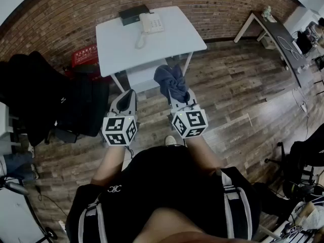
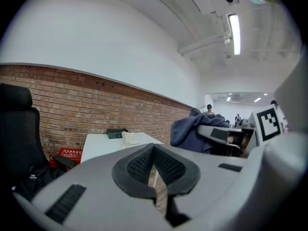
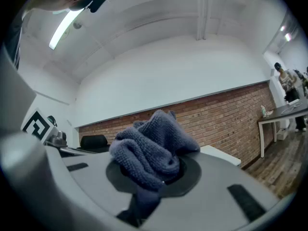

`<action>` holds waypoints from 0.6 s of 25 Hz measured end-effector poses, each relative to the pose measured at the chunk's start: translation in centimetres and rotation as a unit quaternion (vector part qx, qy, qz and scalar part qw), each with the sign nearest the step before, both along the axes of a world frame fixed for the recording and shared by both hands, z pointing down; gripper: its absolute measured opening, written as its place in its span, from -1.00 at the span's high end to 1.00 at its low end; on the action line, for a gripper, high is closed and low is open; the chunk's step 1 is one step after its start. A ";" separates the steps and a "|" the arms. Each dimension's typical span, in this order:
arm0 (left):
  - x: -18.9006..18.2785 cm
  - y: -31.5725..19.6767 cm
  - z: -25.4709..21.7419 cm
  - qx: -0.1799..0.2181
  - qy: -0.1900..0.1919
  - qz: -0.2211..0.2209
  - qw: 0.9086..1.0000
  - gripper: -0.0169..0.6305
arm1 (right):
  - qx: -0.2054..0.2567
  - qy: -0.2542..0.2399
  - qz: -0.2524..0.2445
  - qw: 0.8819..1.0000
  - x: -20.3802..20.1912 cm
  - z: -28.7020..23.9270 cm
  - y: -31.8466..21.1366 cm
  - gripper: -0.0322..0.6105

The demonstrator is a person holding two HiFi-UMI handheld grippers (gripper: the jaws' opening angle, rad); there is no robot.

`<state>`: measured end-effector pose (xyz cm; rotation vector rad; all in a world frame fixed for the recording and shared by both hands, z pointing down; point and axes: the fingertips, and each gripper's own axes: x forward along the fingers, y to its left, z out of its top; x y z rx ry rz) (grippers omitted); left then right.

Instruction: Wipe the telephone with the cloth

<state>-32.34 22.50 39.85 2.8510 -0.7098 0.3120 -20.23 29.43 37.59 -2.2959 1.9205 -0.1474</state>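
The right tongs [image 3: 156,174] clamp a bunched blue-grey cloth [image 3: 147,150]; the left tongs [image 2: 155,167] are closed on nothing. Well ahead of both, the telephone [image 1: 152,22] lies at the far edge of the white desk [image 1: 172,47], beside a dark box [image 1: 132,14].

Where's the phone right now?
In the head view, the phone sits at the far edge of the white table, with a dark box on its left, near the brick wall.

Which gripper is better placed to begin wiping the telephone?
Probably the right gripper: its jaws are shut on the cloth. The left gripper is shut and empty. Both are short of the telephone.
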 end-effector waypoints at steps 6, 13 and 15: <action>3.2 0.2 0.3 -0.007 -0.006 0.001 1.000 0.97 | -0.003 -0.002 -0.007 1.000 2.7 0.5 -0.2 0.78; 5.8 0.1 0.5 -0.006 -0.016 -0.003 1.000 0.97 | -0.001 -0.013 -0.020 1.000 5.0 0.8 -0.8 0.78; 6.6 0.1 0.6 -0.005 -0.018 -0.005 1.000 0.97 | -0.002 -0.024 -0.024 0.999 5.7 1.1 -1.0 0.77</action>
